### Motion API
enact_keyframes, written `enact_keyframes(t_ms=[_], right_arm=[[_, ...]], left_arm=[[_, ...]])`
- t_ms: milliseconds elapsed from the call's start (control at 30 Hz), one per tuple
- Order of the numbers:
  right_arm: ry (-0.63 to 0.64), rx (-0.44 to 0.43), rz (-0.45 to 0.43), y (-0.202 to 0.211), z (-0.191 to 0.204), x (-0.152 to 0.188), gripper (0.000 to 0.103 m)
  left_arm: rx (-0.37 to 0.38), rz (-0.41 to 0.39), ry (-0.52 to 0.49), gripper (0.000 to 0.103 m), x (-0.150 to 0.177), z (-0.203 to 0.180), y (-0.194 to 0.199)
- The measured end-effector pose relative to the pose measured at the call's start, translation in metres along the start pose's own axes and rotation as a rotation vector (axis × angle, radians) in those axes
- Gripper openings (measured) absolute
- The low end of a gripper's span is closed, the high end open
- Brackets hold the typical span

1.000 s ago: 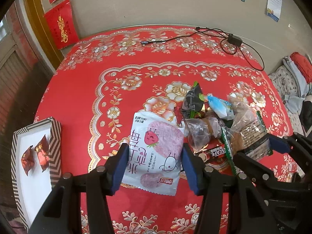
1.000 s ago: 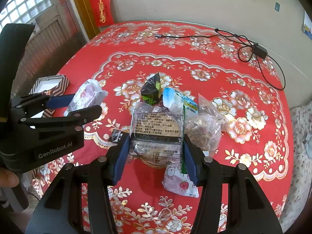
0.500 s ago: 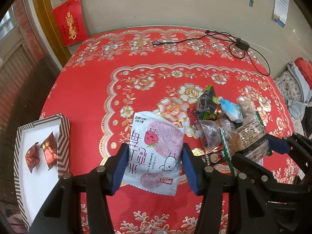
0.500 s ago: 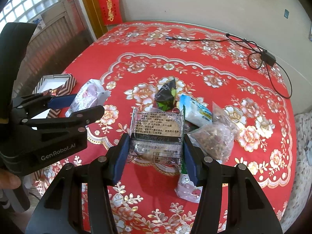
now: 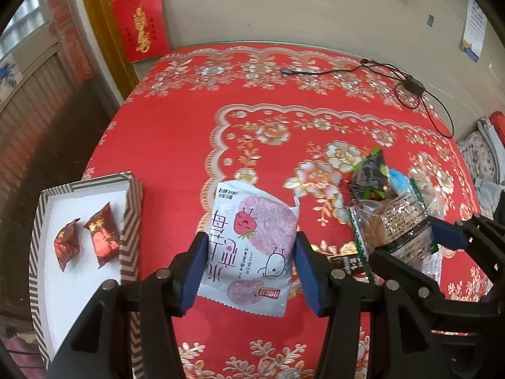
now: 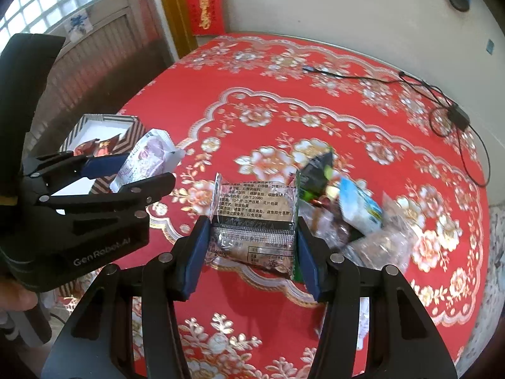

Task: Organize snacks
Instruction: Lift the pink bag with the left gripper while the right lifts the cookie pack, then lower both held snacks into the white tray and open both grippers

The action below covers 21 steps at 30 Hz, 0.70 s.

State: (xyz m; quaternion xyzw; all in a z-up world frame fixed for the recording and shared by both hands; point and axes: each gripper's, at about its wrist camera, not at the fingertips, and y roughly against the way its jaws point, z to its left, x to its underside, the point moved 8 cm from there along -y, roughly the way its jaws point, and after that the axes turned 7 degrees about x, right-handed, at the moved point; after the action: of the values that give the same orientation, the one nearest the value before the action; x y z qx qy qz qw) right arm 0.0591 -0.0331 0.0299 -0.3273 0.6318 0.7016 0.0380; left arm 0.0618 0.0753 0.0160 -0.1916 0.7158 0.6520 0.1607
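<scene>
My left gripper [image 5: 249, 265] is shut on a white and pink strawberry snack packet [image 5: 252, 240], held above the red tablecloth. It also shows in the right wrist view [image 6: 126, 173] at the left. My right gripper [image 6: 251, 249] is shut on a clear cake packet [image 6: 255, 214] with printed text, also seen in the left wrist view [image 5: 397, 227]. A striped box [image 5: 131, 221] with a white inside holds two red candies [image 5: 85, 240] at the left. A pile of snacks [image 6: 341, 208] lies on the table to the right.
The round table has a red flowered cloth [image 5: 268, 120]. A black cable with an adapter [image 5: 413, 85] lies at the far right. A wall and red paper hangings [image 5: 142, 22] stand behind. The box sits at the table's left edge.
Both grippers have moved left with their packets, toward the striped box. The snack pile has slid right in both views and the box appears larger.
</scene>
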Motion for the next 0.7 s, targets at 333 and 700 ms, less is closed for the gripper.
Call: enact_keyframes(t_ms=[333, 700], right_arm=[[0.082, -0.046, 0.001, -0.010, 0.046, -0.020, 0.052], [0.195, -0.113, 0.000, -0.021, 0.112, -0.038, 0.052]], left_arm=[[-0.050, -0.011, 0.080, 0.057, 0.006, 0.051, 0.011], [-0.112, -0.021, 0.184, 0.057, 0.021, 0.115, 0.024]])
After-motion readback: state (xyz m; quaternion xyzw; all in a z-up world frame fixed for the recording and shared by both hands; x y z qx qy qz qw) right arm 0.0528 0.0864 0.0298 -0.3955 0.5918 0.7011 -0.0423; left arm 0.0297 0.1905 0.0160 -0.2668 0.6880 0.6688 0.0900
